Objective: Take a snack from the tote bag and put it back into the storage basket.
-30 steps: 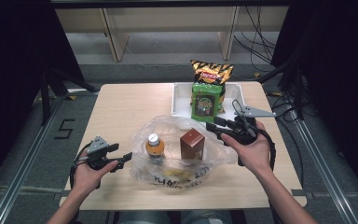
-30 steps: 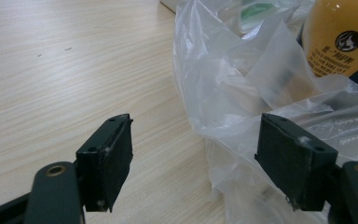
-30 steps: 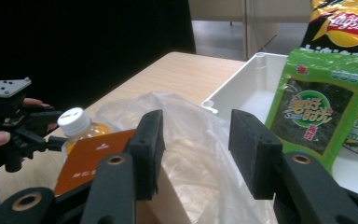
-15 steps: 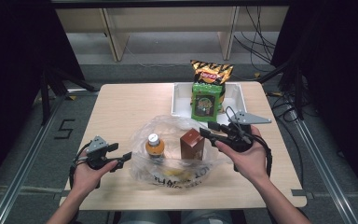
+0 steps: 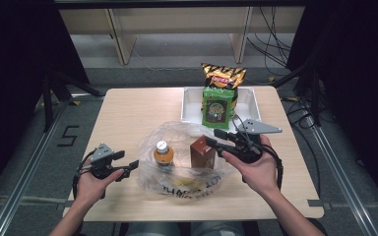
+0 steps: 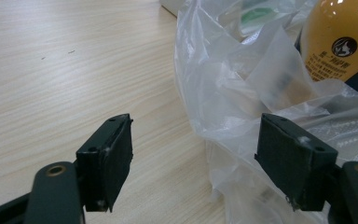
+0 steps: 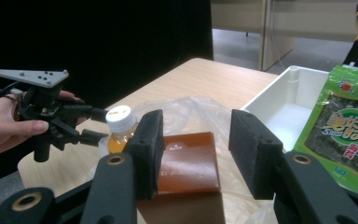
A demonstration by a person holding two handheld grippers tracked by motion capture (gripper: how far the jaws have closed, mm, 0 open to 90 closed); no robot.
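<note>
Pale wooden surface (image 5: 128, 113) carries a clear bag (image 5: 179, 135). Since a second ago, the right gripper (image 5: 215, 138), jaws apart and empty, has neared the brown carton (image 5: 201, 153), probably to lift it. Left gripper (image 5: 128, 161) gapes empty at the bag's left edge.

We hold two black grippers, the left gripper (image 5: 123, 167) and the right gripper (image 5: 215, 138), each with two flat rectangular pads on arms pinned by brass-ringed rivets. Each carries a grey three-cornered plate (image 5: 257, 127) on top, dotted with small holes, and a thin black cable (image 5: 277, 166) loops from the body past the wrist. Our forearms are bare, with no sleeves showing.
</note>
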